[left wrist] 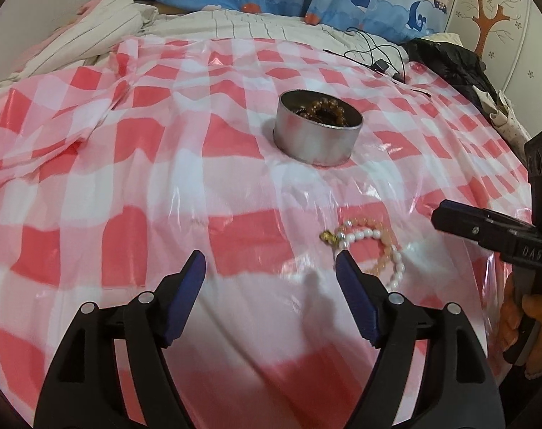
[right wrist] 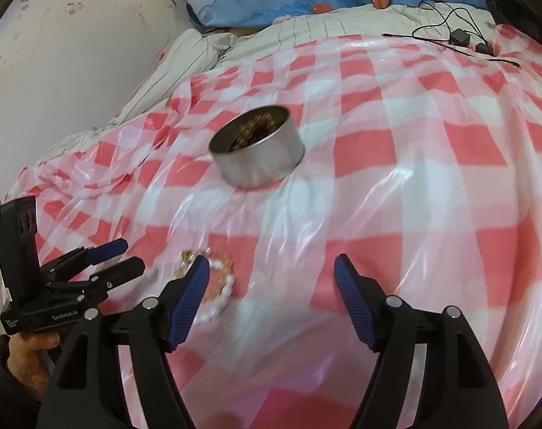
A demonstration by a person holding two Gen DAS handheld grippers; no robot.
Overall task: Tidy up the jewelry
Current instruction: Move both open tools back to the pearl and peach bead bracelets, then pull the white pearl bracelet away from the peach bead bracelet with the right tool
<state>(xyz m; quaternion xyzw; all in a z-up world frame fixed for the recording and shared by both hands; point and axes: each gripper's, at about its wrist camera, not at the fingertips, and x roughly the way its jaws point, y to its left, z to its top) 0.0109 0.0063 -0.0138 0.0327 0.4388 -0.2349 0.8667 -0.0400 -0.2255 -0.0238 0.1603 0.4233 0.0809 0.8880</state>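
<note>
Gathering the loose bracelets is the step in hand, as I judge it. A white-bead bracelet tangled with a peach-bead bracelet and a small gold charm (left wrist: 369,246) lies on the red-and-white checked plastic sheet (left wrist: 128,178), at lower right of centre in the left wrist view and lower left in the right wrist view. The round silver metal tin (left wrist: 317,127), already holding a brown-bead bracelet (left wrist: 324,109), sits above centre, well apart from the pile.

The left gripper (left wrist: 271,264) is spread wide and empty, its right fingertip just beside the white beads. The right gripper (right wrist: 271,268) is also spread and empty, its left fingertip overlapping the pile in its own view; whether it touches, I cannot tell.

To do this well, I would let only one gripper close in, centre both pads across a doubled strand, and press down lightly, since the slick sheet may wrinkle into the pinch. Lift slowly; the tangled strands will likely come up together and dangle, so carry them high over the tin's rim before releasing.
</note>
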